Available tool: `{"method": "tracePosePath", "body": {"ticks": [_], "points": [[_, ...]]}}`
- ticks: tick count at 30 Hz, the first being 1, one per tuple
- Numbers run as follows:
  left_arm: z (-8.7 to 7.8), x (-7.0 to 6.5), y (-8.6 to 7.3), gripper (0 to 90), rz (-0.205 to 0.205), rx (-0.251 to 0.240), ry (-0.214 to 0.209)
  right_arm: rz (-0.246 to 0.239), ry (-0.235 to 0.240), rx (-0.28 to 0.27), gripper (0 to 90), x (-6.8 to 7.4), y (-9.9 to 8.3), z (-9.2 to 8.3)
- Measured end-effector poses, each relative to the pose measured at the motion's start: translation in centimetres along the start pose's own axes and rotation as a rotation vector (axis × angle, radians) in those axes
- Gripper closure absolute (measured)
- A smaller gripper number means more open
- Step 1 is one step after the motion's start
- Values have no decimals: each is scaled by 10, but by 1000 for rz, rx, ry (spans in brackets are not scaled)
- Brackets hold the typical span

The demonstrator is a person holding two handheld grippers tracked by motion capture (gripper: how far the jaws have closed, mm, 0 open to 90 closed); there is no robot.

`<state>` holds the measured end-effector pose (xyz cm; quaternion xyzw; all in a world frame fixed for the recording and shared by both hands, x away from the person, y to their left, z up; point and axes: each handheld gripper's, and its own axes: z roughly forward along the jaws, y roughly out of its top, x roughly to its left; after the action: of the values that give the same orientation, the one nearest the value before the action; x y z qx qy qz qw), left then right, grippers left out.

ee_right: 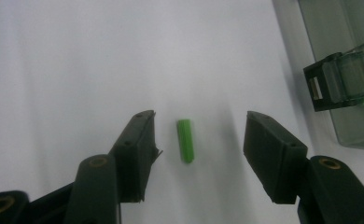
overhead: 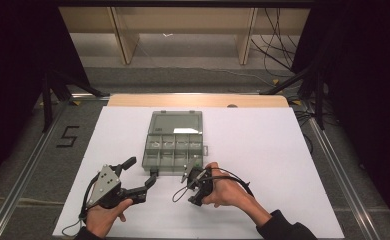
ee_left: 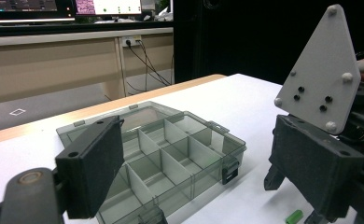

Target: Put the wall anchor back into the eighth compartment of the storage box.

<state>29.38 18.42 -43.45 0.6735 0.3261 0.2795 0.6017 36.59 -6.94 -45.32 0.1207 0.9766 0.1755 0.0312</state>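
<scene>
Nearest to us, the right gripper point(ee_right: 199, 140) points down at the white counter point(ee_right: 77, 56), its fingers point(ee_right: 136, 149) parted at middle width and standing either side of a small green peg point(ee_right: 185, 140) that lies flat between them, touching neither; we judge this to be the start of a pick, with the grasp itself not yet made. In the high view the same right gripper point(overhead: 192, 169) sits just in front of the near right corner of the compartment box point(overhead: 174, 145), with the person's right hand point(overhead: 228, 192) behind it. The left gripper point(overhead: 142, 167), held in the left hand point(overhead: 103, 217), rests near the box's near left corner, its fingers point(ee_left: 94, 165) spread wide with nothing between them; from its own view we see the green peg point(ee_left: 294, 216) on the counter below the right gripper's grey plate point(ee_left: 321, 77). Next comes the compartment box point(ee_left: 171, 154), of smoky clear plastic, its lid point(overhead: 176, 122) laid open and flat at the far side, a latch point(ee_right: 341, 81) on its front wall. Some far compartments hold pale small parts that we cannot make out; something green shows through the wall by the latch. As we read it, the box is open and ready; gripping, lifting and placing the peg in a compartment all remain. Beyond the counter lie the floor and wooden furniture point(overhead: 183, 30).
</scene>
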Motion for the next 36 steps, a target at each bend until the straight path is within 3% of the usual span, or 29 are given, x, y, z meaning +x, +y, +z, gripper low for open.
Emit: {"method": "tracePosePath", "body": {"ticks": [15,19,20,24,25,27,31,33,36], "points": [[0,0,0,165,-1,0,0,-3,38,34,631,0,0,5],[0,0,0,165,0,1,0,-29,22,53,686,-1,-1,7],[0,0,0,165,-1,1,0,-3,37,51,714,0,-1,8],[0,0,0,165,0,0,0,-2,23,51,748,-1,-1,8],[0,0,0,166,0,0,0,-38,16,68,759,-4,-1,8],[0,0,0,165,5,0,-1,-4,24,60,775,-1,0,8],[0,-1,0,165,-2,1,1,-11,26,70,827,0,1,9],[0,0,0,165,5,0,-1,-44,15,77,842,-3,1,9],[0,-1,0,165,-2,0,0,-41,18,72,843,-3,1,9]]}}
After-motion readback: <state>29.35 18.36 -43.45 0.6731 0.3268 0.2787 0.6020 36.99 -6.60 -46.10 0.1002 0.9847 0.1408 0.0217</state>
